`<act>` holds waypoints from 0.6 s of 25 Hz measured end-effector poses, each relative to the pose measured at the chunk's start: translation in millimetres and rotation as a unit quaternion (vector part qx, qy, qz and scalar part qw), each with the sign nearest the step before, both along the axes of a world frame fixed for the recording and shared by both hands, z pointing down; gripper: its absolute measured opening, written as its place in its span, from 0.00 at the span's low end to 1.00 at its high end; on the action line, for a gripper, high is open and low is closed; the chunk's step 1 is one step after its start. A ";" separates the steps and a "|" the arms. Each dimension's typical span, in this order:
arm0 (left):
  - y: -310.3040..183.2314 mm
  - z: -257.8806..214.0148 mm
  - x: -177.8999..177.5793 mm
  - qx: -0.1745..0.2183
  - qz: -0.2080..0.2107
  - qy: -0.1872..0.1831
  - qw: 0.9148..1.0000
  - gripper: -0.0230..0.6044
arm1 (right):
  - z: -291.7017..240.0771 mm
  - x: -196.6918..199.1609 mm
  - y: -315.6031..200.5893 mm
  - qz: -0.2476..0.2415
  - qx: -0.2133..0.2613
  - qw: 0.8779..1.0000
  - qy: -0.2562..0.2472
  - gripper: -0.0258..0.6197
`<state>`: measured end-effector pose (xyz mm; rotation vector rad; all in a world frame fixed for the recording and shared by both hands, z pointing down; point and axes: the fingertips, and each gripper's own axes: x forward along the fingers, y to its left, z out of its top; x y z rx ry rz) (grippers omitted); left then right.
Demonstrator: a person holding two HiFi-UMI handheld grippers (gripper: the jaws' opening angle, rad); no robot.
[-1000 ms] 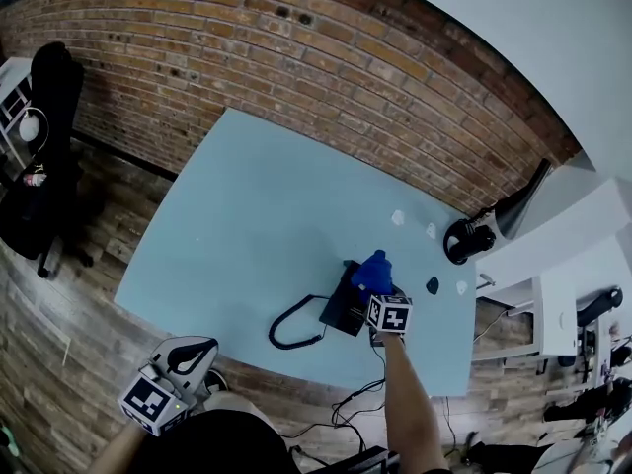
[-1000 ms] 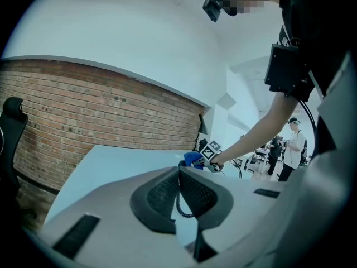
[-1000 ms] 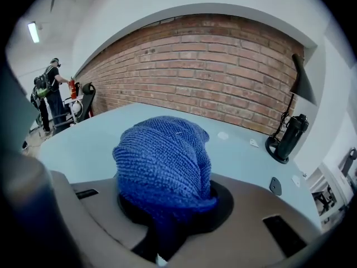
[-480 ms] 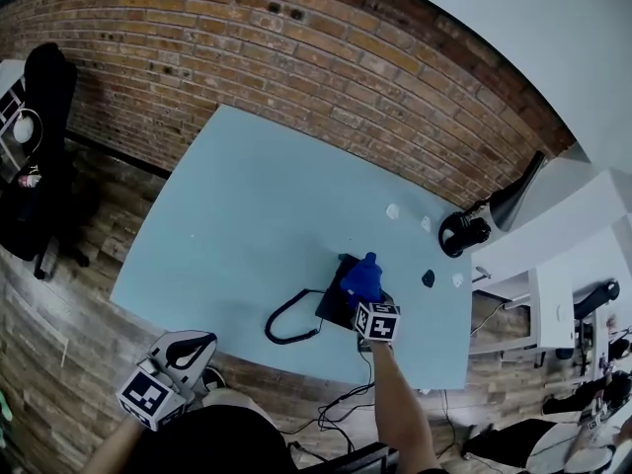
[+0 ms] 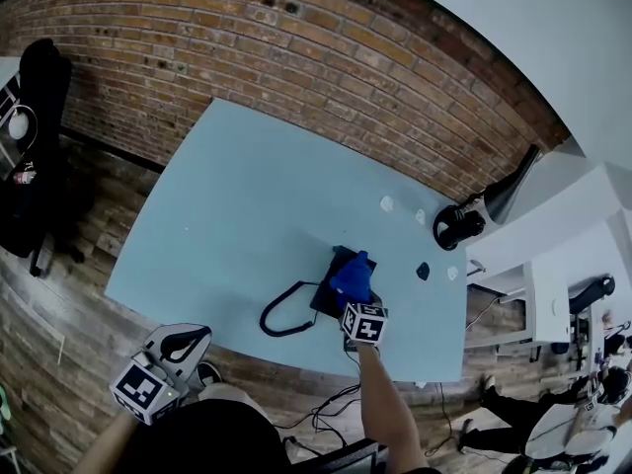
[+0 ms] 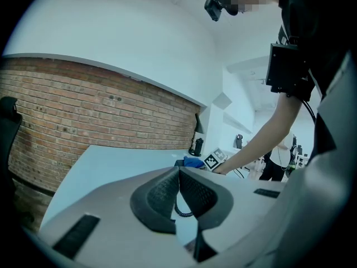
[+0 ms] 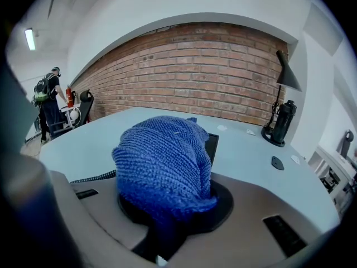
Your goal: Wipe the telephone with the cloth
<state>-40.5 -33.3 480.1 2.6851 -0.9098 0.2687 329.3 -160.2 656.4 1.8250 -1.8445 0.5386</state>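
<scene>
Head view: right gripper [image 5: 351, 294], jaws clamped on the blue cloth [image 5: 352, 273], sits over the telephone [image 5: 324, 302] just ahead at the bench's [image 5: 237, 205] near edge. The left gripper [image 5: 180, 346], jaws together and empty, is well apart.

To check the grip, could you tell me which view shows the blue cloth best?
The right gripper view: the blue cloth fills its centre, clamped in the right gripper. The head view shows it small, over the telephone; the left gripper view, only a distant sliver.

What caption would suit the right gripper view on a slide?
Right gripper holds a bunched blue cloth at the black telephone on a pale blue table.
</scene>
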 end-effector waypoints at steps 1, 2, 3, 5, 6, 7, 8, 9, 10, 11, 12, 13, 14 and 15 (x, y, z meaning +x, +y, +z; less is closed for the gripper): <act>-0.1 0.0 -0.1 0.000 0.000 0.001 1.000 0.07 | 0.1 -0.6 0.0 0.001 0.001 1.000 -0.001 0.21; -0.4 -0.1 -0.4 0.000 0.000 0.001 1.000 0.07 | 0.3 -1.6 -0.5 0.002 0.001 1.000 -0.002 0.21; -0.8 -0.1 -0.8 0.001 0.000 0.000 1.000 0.07 | 0.9 -2.9 -1.0 0.002 0.002 1.000 -0.003 0.21; -0.9 0.0 -0.5 0.002 0.002 -0.003 1.000 0.07 | 2.5 -4.3 1.0 0.005 0.001 1.000 -0.006 0.21; -0.6 0.0 0.3 0.001 0.002 -0.003 1.000 0.07 | 3.2 -4.2 3.5 0.006 0.001 1.000 -0.006 0.21; -0.3 0.1 1.0 0.000 0.002 -0.002 1.000 0.07 | 3.9 -4.3 6.4 0.007 0.001 1.000 -0.005 0.21; -0.2 0.1 1.2 0.000 0.002 -0.001 1.000 0.07 | 4.9 -5.2 9.1 0.007 0.001 1.000 -0.005 0.21; 0.1 0.4 0.9 0.000 0.002 -0.001 1.000 0.07 | 6.2 -7.1 11.6 0.007 0.002 1.000 -0.003 0.21; 0.6 0.9 0.6 0.000 0.001 -0.002 1.000 0.07 | 7.6 -9.5 13.9 0.006 0.003 1.000 -0.001 0.21; 1.1 1.6 0.6 0.000 0.001 -0.002 1.000 0.07 | 8.8 -11.9 15.8 0.006 0.005 1.000 0.001 0.21; 1.8 2.2 1.1 0.000 0.002 -0.002 1.000 0.07 | 9.9 -14.0 17.5 0.006 0.007 1.000 0.002 0.21; 2.7 2.2 2.3 0.002 0.004 -0.001 1.000 0.07 | 11.1 -15.9 19.6 0.006 0.008 1.000 0.003 0.21; 3.9 1.5 4.0 0.005 0.007 0.003 1.000 0.07 | 12.4 -17.6 22.0 0.006 0.008 1.000 0.004 0.21; 5.0 0.7 5.7 0.008 0.009 0.007 1.000 0.07 | 13.7 -19.1 24.6 0.005 0.009 1.000 0.004 0.21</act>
